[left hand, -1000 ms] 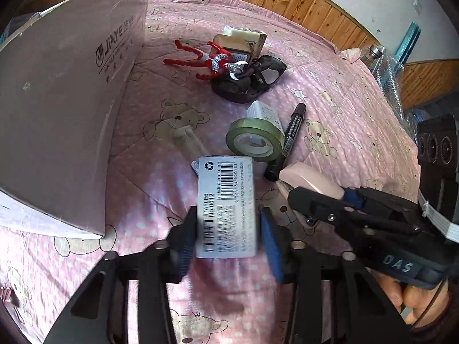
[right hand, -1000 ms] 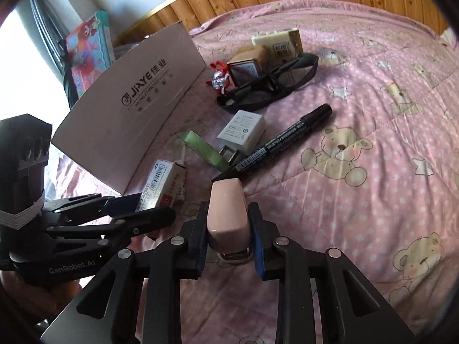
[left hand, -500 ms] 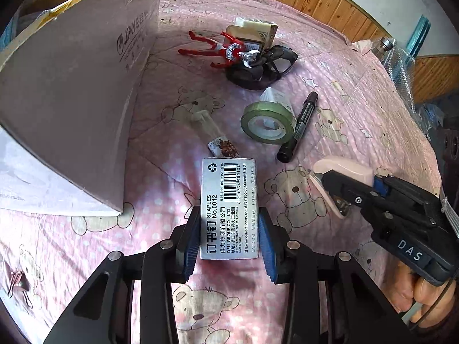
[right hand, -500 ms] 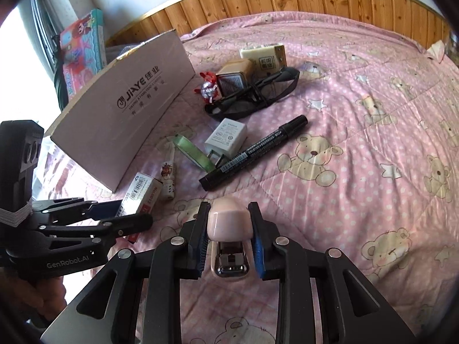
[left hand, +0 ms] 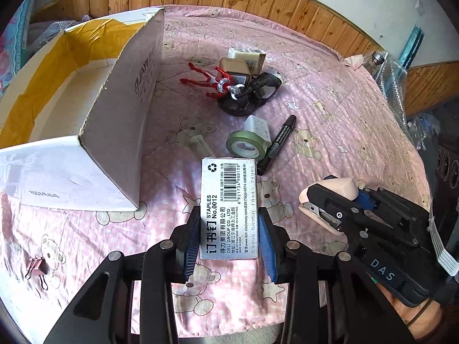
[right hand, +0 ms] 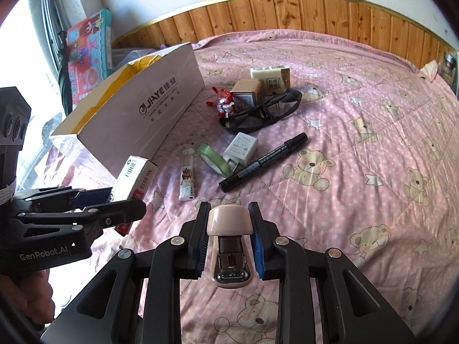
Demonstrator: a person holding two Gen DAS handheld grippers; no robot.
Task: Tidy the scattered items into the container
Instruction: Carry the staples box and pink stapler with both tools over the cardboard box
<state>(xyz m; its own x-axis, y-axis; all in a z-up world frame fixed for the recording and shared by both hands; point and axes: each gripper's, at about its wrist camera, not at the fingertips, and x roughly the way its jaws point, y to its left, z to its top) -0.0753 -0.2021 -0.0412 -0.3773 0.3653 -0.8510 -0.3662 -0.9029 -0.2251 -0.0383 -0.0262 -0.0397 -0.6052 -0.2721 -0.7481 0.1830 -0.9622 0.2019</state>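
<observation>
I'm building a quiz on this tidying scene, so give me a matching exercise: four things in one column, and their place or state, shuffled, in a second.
Things:
1. staple box
2. pink stapler
3. black marker
4. cardboard box

Places or states:
A. lying on the pink bedspread beside the white charger
B. clamped in the left gripper
C. open-topped, standing on the bed
D. clamped in the right gripper

Pairs: 1-B, 2-D, 3-A, 4-C
</observation>
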